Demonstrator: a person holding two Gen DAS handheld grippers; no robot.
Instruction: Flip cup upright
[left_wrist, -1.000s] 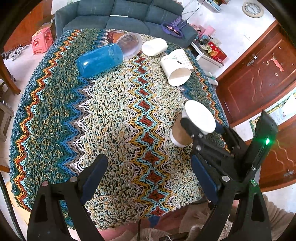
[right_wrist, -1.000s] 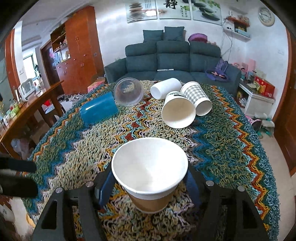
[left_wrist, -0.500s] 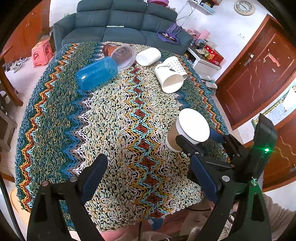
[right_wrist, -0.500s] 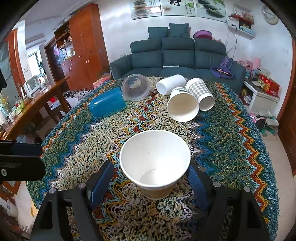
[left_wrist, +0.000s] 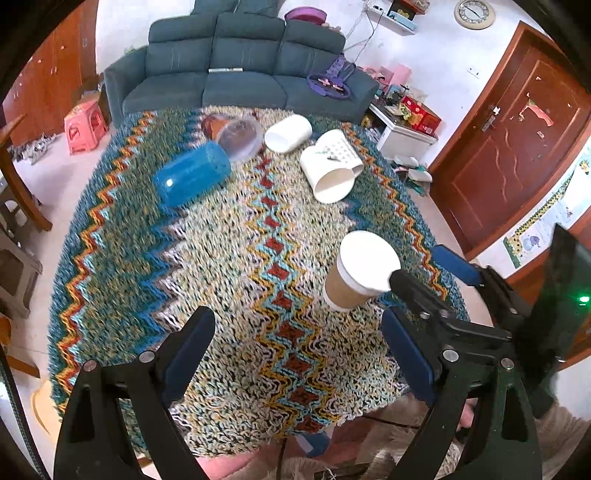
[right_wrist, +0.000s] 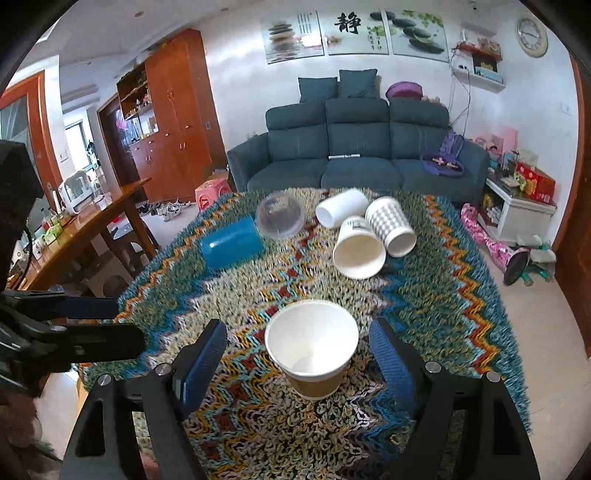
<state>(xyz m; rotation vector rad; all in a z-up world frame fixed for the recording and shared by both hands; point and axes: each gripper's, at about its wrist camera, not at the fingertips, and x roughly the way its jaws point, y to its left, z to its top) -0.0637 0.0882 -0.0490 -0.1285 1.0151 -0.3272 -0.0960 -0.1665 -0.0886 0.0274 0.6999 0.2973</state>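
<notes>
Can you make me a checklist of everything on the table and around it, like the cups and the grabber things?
Surface: table under a shaggy zigzag cloth.
Job's things: brown paper cup stands upright, mouth up, between the right gripper's fingers, which do not touch it.
Clutter: blue cup, clear cup, plain white cup, dotted cup and another white paper cup, all lying on their sides.
Grippers: left gripper open, holding nothing; right gripper open around the brown cup.
Cables: wires hang on the wall under the shelf.
Surroundings: sofa, wooden cabinet, wall clock.
</notes>
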